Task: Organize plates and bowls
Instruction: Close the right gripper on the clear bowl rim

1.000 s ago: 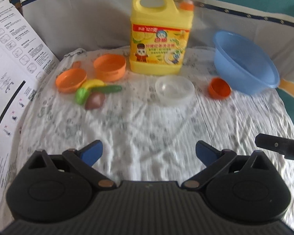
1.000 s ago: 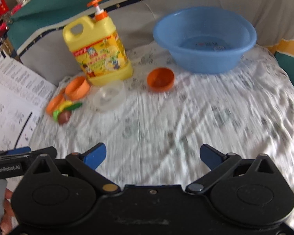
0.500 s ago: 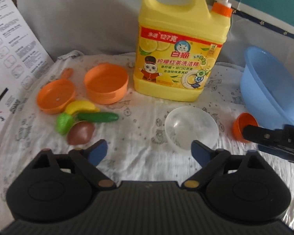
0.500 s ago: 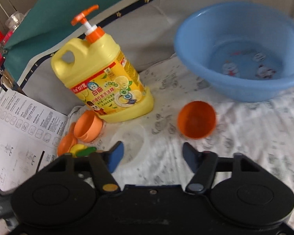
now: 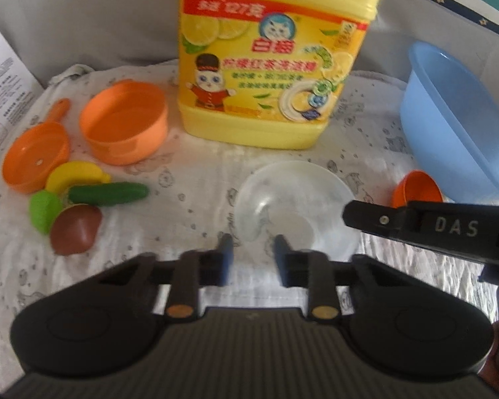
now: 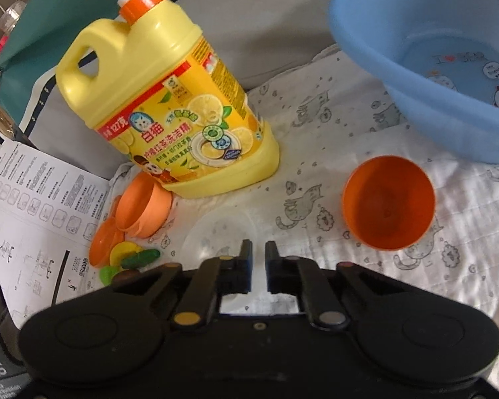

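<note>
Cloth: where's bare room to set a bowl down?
Free: the cloth right of the right gripper, below the orange cup; also between the toy cucumber and clear bowl. Crowded: the left cluster around the orange bowl, and by the detergent jug.

surface: white printed cloth [image 6: 316, 153] | backdrop: grey sheet [image 5: 83, 16], teal fabric [image 6: 50, 10]

Left hand-held gripper [image 5: 251, 249] part-closed, right hand-held gripper [image 6: 258, 254] narrower
</note>
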A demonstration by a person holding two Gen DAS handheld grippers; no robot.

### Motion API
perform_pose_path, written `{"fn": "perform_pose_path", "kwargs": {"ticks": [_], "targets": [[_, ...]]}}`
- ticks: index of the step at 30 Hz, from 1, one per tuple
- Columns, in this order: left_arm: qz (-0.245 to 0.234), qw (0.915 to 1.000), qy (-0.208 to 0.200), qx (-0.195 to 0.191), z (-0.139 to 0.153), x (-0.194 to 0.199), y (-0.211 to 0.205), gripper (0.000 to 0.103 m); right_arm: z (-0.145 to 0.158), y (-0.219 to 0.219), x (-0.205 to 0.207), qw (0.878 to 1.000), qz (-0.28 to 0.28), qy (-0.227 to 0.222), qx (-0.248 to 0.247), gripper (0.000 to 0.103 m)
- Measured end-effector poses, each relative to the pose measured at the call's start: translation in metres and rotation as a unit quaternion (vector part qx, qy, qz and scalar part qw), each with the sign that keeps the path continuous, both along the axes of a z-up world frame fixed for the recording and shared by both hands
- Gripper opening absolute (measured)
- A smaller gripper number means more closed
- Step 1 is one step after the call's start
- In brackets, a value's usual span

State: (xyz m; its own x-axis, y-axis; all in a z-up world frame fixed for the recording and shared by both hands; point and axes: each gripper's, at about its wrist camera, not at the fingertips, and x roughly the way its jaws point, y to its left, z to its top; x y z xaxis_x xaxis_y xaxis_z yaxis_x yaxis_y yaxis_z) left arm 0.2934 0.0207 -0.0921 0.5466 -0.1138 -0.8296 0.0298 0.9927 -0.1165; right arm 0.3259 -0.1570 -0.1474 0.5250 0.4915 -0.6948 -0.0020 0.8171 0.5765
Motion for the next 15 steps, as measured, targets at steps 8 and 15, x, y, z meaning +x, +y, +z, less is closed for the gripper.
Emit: {"fn": "perform_pose_path", "kwargs": {"ticks": [8, 15], "targets": [[-0.015, 0.9998, -0.003, 0.011, 0.008, -0.017, -0.002, 0.021, 0.010, -0.003, -0.017, 1.000, -0.004, 0.001, 0.001, 0.007], [-0.024, 0.9996, -0.008, 0.013, 0.027, -0.047, -0.003, 0.021, 0.032, -0.007, -0.054, 1.000, -0.002, -0.011, -0.007, 0.007]]}}
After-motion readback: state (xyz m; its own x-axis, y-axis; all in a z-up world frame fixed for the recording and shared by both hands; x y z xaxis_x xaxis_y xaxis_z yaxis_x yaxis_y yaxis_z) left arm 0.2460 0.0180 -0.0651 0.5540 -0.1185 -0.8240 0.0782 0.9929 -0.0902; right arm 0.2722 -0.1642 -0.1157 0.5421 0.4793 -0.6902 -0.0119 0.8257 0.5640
